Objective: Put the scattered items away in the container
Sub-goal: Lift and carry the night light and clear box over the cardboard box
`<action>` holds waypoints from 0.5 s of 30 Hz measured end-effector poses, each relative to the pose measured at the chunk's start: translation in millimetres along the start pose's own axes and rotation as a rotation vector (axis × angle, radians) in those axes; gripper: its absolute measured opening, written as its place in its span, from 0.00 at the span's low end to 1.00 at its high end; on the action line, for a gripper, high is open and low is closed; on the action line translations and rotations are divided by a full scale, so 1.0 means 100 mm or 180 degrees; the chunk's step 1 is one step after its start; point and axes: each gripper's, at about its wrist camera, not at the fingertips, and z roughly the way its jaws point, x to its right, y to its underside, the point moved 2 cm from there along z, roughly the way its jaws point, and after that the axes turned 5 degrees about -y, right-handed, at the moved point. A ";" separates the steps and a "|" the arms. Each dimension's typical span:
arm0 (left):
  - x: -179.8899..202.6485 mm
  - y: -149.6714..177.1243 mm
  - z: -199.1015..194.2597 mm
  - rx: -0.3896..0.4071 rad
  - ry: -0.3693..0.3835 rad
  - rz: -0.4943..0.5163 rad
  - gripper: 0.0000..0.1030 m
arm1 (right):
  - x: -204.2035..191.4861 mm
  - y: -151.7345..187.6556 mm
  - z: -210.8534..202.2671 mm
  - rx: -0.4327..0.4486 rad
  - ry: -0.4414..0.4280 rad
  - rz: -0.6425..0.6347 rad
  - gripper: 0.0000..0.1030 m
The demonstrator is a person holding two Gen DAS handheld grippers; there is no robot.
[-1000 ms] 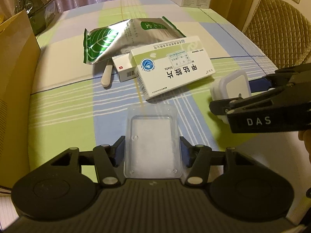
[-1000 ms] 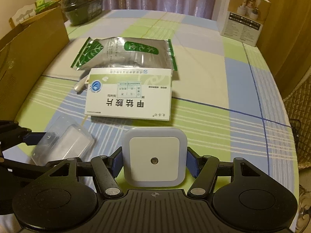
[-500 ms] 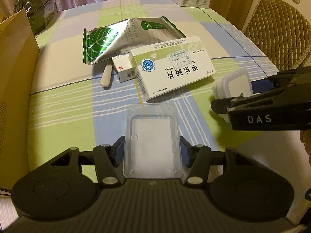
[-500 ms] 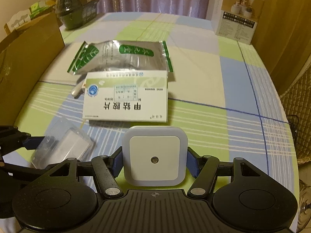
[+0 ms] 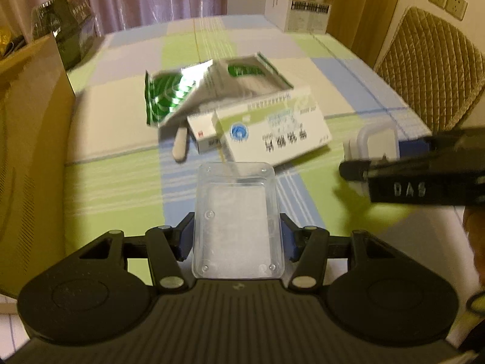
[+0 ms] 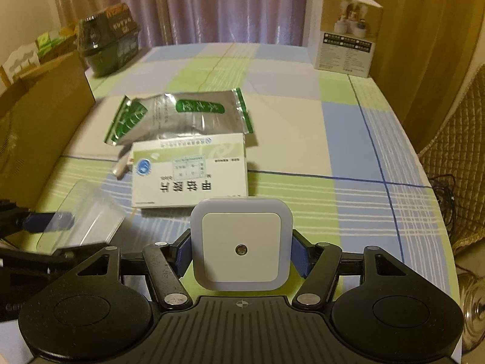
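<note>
My left gripper point(image 5: 236, 236) is shut on a clear plastic case point(image 5: 238, 212), held a little above the checked tablecloth. My right gripper point(image 6: 241, 253) is shut on a square white night light point(image 6: 241, 242), also lifted off the table. On the cloth ahead lie a white and green medicine box point(image 5: 272, 127) point(image 6: 191, 171), a small red and white box point(image 5: 203, 127), a white stick point(image 5: 181, 142) and a silver and green foil bag point(image 5: 209, 85) point(image 6: 182, 115). The cardboard box point(image 5: 27, 139) point(image 6: 39, 115) stands along the left edge.
A dark green pack point(image 6: 110, 39) sits at the far left corner and a white carton point(image 6: 345, 33) at the far right. A quilted chair point(image 5: 430, 69) stands beyond the table's right edge. A hand point(image 5: 476, 242) holds the right gripper.
Both grippers have risen with their loads, so the table items look lower and farther. The left view is now blurred by the motion.
</note>
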 end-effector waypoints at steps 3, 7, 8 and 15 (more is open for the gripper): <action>0.00 -0.07 -0.19 0.0094 -0.0021 0.0004 0.50 | -0.07 0.01 -0.17 0.0040 -0.0023 0.0053 0.65; -0.09 -0.16 -0.51 0.0243 -0.0073 -0.0057 0.50 | -0.17 -0.05 -0.43 0.0125 -0.0060 0.0100 0.65; -0.13 -0.18 -0.60 0.0280 -0.0095 -0.0084 0.50 | -0.20 -0.08 -0.49 0.0149 -0.0084 0.0100 0.65; -0.53 -0.24 -1.20 0.0479 -0.0343 -0.0309 0.50 | -0.74 -0.33 -0.89 0.0364 -0.0335 -0.0102 0.65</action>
